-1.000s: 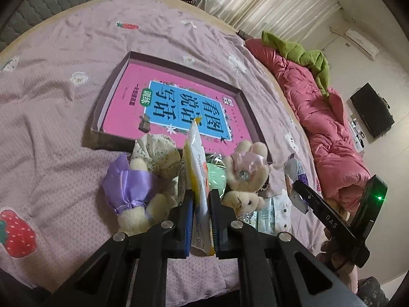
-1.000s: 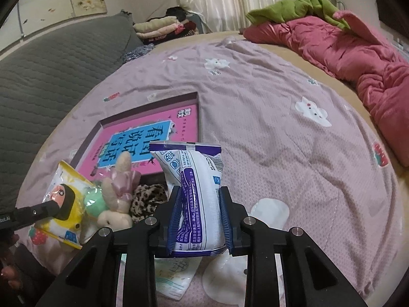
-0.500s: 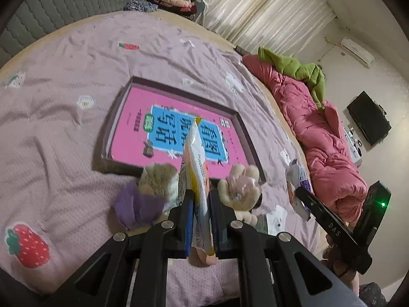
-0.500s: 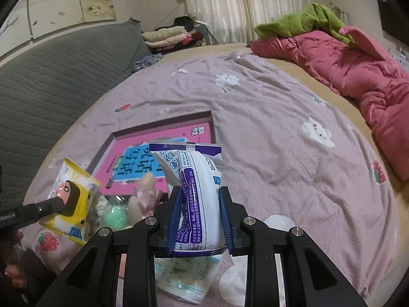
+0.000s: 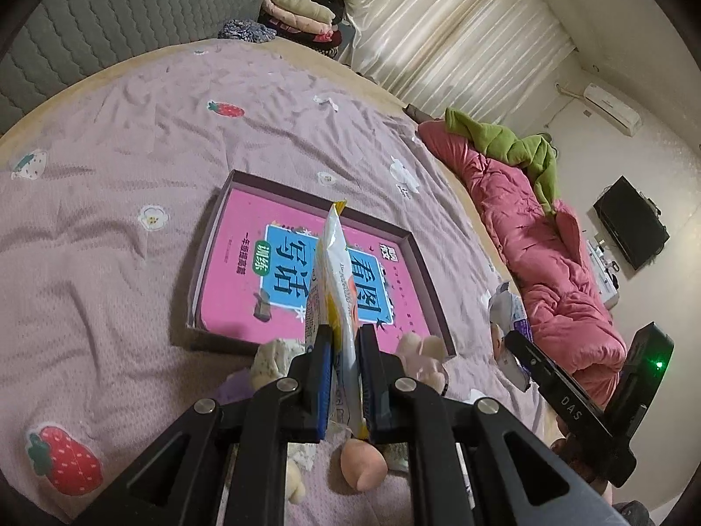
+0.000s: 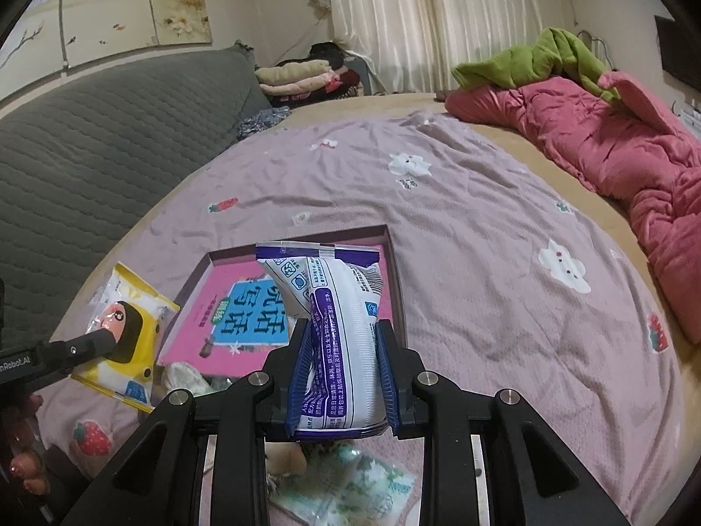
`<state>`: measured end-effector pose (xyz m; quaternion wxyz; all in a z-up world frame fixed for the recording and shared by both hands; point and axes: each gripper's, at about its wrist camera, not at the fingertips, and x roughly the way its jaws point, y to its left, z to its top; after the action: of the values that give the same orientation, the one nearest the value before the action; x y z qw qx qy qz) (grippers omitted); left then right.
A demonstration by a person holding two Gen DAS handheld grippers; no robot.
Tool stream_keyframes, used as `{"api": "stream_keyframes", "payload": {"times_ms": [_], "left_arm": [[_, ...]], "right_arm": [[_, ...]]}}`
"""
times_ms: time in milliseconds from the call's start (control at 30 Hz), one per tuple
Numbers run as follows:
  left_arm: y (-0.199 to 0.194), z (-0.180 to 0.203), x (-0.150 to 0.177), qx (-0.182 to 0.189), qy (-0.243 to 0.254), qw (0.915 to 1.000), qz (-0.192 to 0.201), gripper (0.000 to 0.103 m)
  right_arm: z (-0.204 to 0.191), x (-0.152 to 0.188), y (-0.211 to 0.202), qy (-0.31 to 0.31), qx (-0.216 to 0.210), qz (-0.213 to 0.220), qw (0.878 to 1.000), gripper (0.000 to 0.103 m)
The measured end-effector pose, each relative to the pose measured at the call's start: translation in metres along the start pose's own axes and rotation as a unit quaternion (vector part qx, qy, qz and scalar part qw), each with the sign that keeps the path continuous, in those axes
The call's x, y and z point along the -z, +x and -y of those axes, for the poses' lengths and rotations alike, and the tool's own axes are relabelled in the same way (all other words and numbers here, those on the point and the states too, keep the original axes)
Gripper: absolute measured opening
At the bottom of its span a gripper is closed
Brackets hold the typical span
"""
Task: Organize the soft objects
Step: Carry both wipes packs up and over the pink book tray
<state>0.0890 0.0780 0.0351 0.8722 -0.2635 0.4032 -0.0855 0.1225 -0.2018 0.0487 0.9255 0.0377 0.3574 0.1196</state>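
My left gripper (image 5: 344, 342) is shut on a yellow and white tissue pack (image 5: 335, 271), held edge-on above the near edge of a shallow dark box (image 5: 306, 195) with a pink book inside. The pack also shows in the right wrist view (image 6: 131, 328). My right gripper (image 6: 344, 342) is shut on a white and purple wipes pack (image 6: 333, 307), held upright above the box (image 6: 390, 263). Small plush toys (image 5: 420, 350) lie on the bed below both grippers, partly hidden.
A lilac bedsheet (image 6: 482, 219) covers the bed. A pink quilt (image 6: 613, 140) with a green blanket (image 6: 547, 57) lies along the right side. A grey headboard (image 6: 87, 153) is to the left. A flat green patterned pack (image 6: 350, 486) lies below the right gripper.
Both grippers have risen with their packs and moved forward toward the box. The plush toys now sit lower in view and partly behind the fingers.
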Motion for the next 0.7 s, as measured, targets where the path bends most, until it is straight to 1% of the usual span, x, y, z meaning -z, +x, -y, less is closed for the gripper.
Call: {"api": "stream_keyframes", "payload": {"times_ms": [433,700], "left_arm": [[0.017,-0.007,-0.022,0.003,-0.01,0.9999,0.01,0.012],[0.035,-0.019,-0.032,0.002,-0.022,0.9997,0.008,0.012]], "right_arm": [[0.001,-0.011,0.017,0.007,0.002,0.002,1.0,0.03],[0.004,-0.015,0.028,0.006,0.003,-0.002,1.0,0.03]]}}
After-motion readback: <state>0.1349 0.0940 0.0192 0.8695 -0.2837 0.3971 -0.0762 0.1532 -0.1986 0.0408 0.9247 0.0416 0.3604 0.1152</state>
